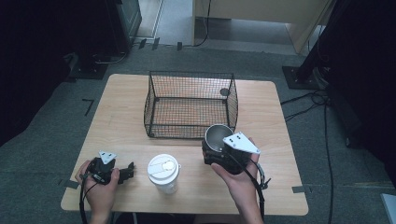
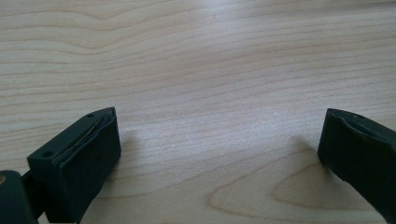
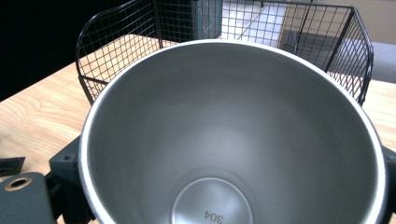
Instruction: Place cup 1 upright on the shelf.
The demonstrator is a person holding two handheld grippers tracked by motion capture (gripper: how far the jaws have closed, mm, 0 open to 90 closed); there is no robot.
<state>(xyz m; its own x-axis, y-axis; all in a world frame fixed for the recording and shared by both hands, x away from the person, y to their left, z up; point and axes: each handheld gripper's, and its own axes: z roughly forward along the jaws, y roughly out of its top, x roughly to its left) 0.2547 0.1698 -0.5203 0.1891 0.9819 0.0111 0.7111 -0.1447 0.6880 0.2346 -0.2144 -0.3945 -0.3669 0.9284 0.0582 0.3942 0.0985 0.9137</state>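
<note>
Steel cup (image 1: 217,136) clamped in right gripper (image 1: 219,151), by the table's (image 1: 126,116) near right edge.
Left gripper (image 1: 122,173) resting near left corner, jaws wide apart, nothing between.

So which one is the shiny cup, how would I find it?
Find the black wire basket in the middle of the wooden table. Just outside its front right corner, the right gripper holds the metal cup. It is bare steel and open-topped, unlike the white lidded paper cup.

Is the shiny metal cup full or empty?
Empty. The metal cup in the right gripper shows its bare bottom, nothing inside.
</note>
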